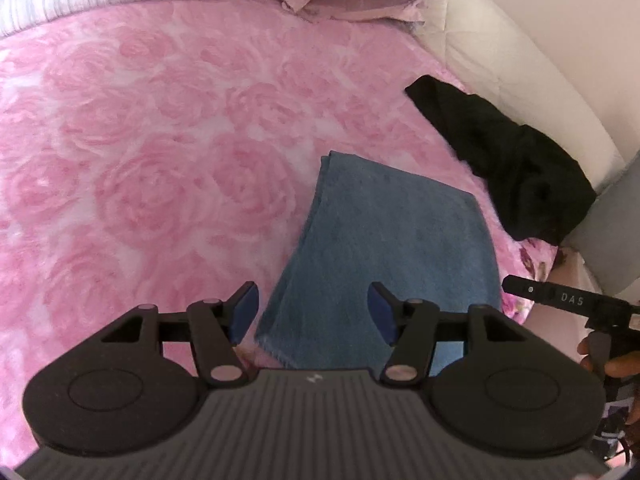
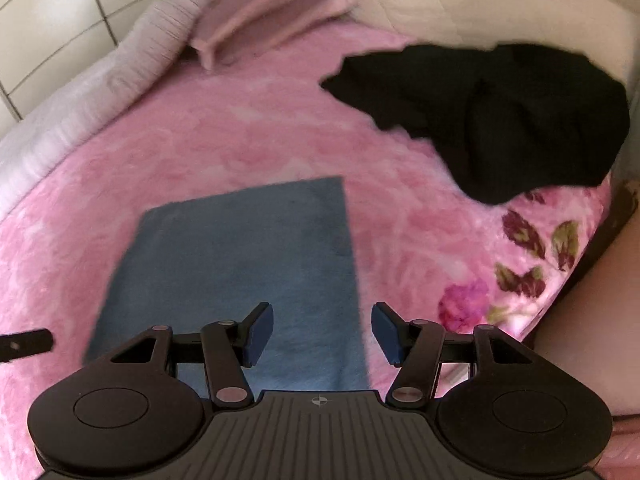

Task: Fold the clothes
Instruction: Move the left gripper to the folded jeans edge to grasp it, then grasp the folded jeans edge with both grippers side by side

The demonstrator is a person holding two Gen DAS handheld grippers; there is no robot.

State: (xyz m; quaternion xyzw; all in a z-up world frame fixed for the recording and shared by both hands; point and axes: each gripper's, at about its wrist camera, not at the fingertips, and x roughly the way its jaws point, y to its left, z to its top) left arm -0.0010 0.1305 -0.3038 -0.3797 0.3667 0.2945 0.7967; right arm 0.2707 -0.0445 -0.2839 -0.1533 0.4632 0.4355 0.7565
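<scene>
One piece looks done: the blue terry cloth folded into a rectangle (image 2: pixel 240 264) lies flat on the pink rose-patterned fleece blanket (image 1: pixel 140 152). Beyond the cloth, nearer the blanket's far right edge, the crumpled black garment (image 2: pixel 500 120) remains unfolded. Left gripper (image 1: pixel 312 314) and right gripper (image 2: pixel 322 334) hover wide, empty.

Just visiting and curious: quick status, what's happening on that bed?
Left gripper and right gripper: jaws open, empty. Blue towel folded flat on pink blanket. Black garment crumpled, unfolded. Nothing in the way.
</scene>
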